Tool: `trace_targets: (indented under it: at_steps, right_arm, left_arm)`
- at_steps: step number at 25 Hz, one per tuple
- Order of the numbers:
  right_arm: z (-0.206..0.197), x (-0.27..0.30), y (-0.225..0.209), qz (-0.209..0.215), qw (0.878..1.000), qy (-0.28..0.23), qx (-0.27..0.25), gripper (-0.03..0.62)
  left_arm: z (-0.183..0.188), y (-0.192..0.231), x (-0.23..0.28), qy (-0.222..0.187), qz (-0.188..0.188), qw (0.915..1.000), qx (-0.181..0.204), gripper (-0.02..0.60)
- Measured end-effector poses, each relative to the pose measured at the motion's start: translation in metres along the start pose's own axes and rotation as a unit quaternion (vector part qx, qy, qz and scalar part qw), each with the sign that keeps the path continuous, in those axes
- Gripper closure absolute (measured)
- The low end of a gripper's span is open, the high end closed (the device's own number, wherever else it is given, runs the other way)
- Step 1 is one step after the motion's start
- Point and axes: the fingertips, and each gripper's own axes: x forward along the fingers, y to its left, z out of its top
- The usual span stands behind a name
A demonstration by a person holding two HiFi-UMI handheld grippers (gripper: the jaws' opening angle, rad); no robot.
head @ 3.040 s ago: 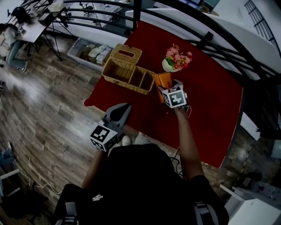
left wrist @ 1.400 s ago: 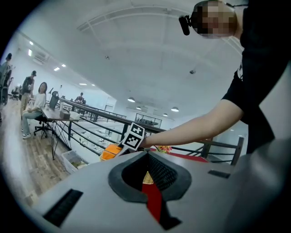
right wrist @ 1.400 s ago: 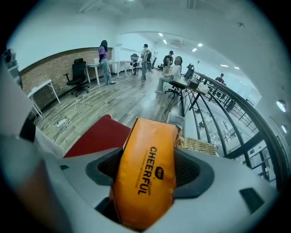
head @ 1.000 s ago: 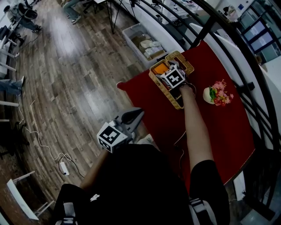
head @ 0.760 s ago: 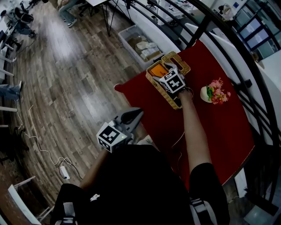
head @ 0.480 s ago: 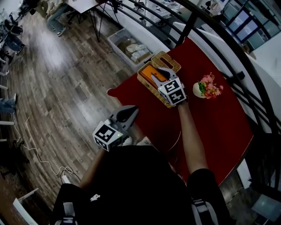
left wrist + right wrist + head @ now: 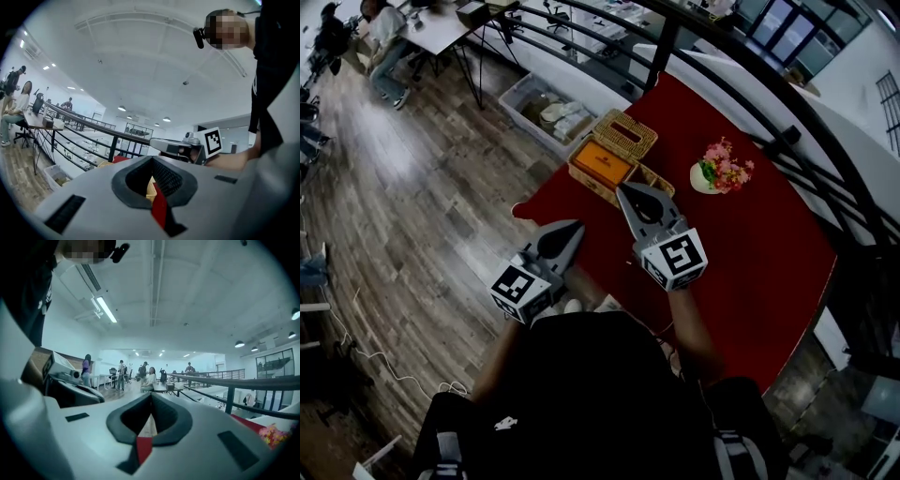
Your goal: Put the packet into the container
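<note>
The orange packet [image 7: 602, 162] lies flat in the left compartment of the wicker container [image 7: 584, 181] on the red table [image 7: 750, 244]. My right gripper [image 7: 624, 191] hovers just on the near side of the container, apart from the packet. Its jaws are shut with nothing between them, as the right gripper view [image 7: 151, 395] also shows. My left gripper [image 7: 574, 226] hangs off the table's near left edge, shut and empty; in the left gripper view [image 7: 152, 159] its jaws meet tip to tip.
A small pot of pink flowers [image 7: 717, 172] stands right of the container. A black railing [image 7: 787, 141] runs behind the table. A white bin [image 7: 548, 108] sits on the wooden floor beyond the table's left corner. People sit at desks far off.
My right gripper has let go of the packet in the container, drawn back toward me and shut its jaws. The left gripper has stayed shut beside the table.
</note>
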Motion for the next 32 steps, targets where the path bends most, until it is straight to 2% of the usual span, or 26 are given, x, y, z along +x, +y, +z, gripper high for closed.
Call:
trace_targets:
  at_steps: [3, 6, 18, 32]
  right_arm:
    - [0.011, -0.018, 0.010, -0.012, 0.999, -0.041, 0.025, 0.572]
    - [0.007, -0.032, 0.015, -0.025, 0.997, -0.056, 0.051, 0.572]
    - [-0.017, -0.035, 0.034, -0.035, 0.998, -0.015, 0.055, 0.572]
    - [-0.020, -0.044, 0.029, -0.045, 0.995, -0.020, 0.083, 0.572]
  left_arm:
    - [0.004, -0.002, 0.004, -0.004, -0.006, 1.0000, 0.005, 0.572]
    - [0.005, -0.002, 0.007, -0.006, -0.010, 0.9999, 0.006, 0.572]
    - [0.009, -0.005, 0.009, -0.011, -0.022, 0.9997, 0.010, 0.572]
    - [0.006, -0.015, 0.013, -0.008, -0.028, 0.9995, 0.010, 0.572]
